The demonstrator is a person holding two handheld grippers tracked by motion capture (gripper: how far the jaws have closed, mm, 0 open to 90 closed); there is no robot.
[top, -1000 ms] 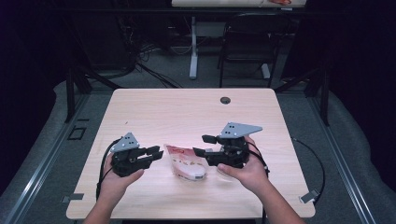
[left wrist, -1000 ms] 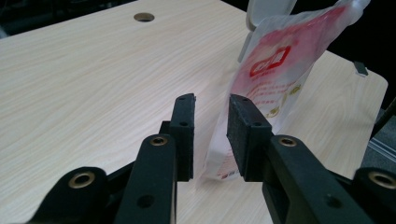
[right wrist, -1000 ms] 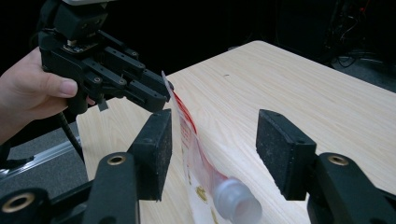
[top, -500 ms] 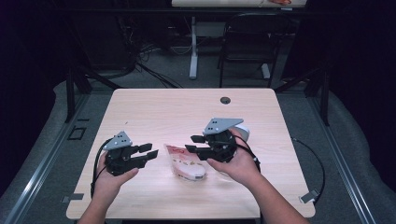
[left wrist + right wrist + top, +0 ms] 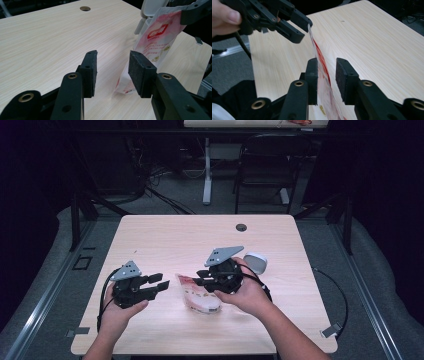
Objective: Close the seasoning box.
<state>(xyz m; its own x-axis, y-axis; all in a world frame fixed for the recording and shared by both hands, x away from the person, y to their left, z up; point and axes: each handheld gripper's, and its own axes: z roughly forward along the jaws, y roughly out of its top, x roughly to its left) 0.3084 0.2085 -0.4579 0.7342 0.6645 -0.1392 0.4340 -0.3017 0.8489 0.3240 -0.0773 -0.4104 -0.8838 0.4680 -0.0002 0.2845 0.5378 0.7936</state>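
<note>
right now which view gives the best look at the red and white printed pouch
The left gripper view: the red and white printed pouch faces the camera with its label showing. The right gripper view catches it edge-on between open jaws. The high view shows it small, lying beside the right gripper.

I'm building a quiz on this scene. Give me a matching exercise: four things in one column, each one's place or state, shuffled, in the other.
Things:
1. left gripper
2. right gripper
3. white container
4. round hole

Places or states:
A. near the far edge of the table
B. fingers either side of the pouch
C. open, nothing between its fingers
D. beside the right hand

Pairs: 1-C, 2-B, 3-D, 4-A
</note>
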